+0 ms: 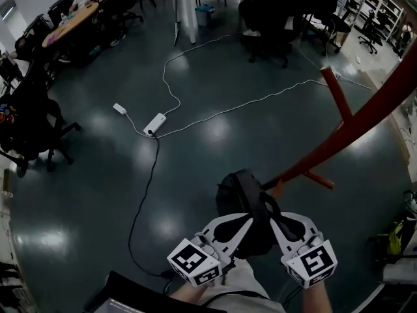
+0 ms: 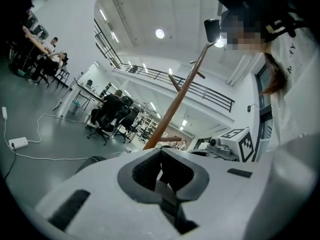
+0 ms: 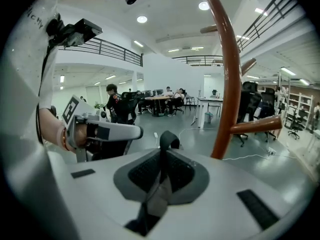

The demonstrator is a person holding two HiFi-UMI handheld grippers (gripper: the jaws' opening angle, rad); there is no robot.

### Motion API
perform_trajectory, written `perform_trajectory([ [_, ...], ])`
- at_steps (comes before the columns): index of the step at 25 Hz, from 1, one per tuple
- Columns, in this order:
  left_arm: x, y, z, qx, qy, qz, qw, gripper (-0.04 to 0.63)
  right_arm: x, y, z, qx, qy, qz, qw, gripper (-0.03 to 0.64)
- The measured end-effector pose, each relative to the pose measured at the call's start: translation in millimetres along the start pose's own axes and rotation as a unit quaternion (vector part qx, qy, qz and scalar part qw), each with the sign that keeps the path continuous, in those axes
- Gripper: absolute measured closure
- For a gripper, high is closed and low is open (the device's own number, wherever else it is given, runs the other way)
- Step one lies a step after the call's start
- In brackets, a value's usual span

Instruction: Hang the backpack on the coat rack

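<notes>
The black backpack (image 1: pixel 238 191) hangs in front of me, just left of the red-brown coat rack (image 1: pixel 365 119), whose pole slants up to the right with a peg (image 1: pixel 337 96). My left gripper (image 1: pixel 247 222) and right gripper (image 1: pixel 275 219) meet at the top of the bag. In the left gripper view the jaws (image 2: pixel 162 169) are shut on a black strap (image 2: pixel 169 194), with the rack pole (image 2: pixel 175 104) rising beyond. In the right gripper view the jaws (image 3: pixel 162 171) are shut on a grey strap loop (image 3: pixel 168 140), and the pole (image 3: pixel 227 74) stands close at the right with a low peg (image 3: pixel 255 125).
White cables and a power strip (image 1: pixel 155 124) lie on the dark floor, and a black cable runs toward me. Office chairs (image 1: pixel 29 126) stand at the left. People sit at a table (image 1: pixel 68 19) at the far left. Shelves (image 1: pixel 384 8) stand at the far right.
</notes>
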State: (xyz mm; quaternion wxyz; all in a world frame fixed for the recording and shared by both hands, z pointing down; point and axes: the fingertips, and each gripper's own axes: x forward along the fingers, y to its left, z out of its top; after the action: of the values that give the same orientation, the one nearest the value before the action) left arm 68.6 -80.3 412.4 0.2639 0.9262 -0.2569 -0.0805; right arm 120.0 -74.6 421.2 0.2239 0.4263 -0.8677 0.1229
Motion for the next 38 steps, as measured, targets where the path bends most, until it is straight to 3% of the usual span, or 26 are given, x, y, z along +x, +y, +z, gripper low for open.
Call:
perform_trajectory([
  [11, 11, 20, -9, -0.015, -0.003, 0.028, 0.9995, 0.586, 22, -48, -37, 0.062, 0.034, -0.021, 0.997, 0.581],
  [22, 8, 33, -23, -0.025, 0.008, 0.041, 0.9988, 0.586, 51, -75, -68, 0.027, 0.074, -0.063, 0.995, 0.58],
  [26, 7, 30, -25, -0.027, 0.008, 0.039, 0.9988, 0.586, 46, -91, -73, 0.015, 0.087, -0.112, 0.99, 0.578],
  [28, 8, 29, -25, -0.028, 0.008, 0.037, 0.9989, 0.586, 39, -100, -65, 0.039, 0.061, -0.124, 0.99, 0.578],
  [32, 8, 28, -28, -0.03, 0.008, 0.035, 0.9989, 0.586, 31, -101, -59, 0.134, 0.009, -0.102, 0.986, 0.577],
  [36, 0, 27, -28, -0.031, 0.008, 0.032, 0.999, 0.586, 27, -85, -64, 0.263, -0.036, -0.057, 0.962, 0.577],
  [38, -1, 28, -26, -0.029, 0.007, 0.033, 0.999, 0.586, 24, -75, -68, 0.302, -0.041, -0.038, 0.952, 0.577],
])
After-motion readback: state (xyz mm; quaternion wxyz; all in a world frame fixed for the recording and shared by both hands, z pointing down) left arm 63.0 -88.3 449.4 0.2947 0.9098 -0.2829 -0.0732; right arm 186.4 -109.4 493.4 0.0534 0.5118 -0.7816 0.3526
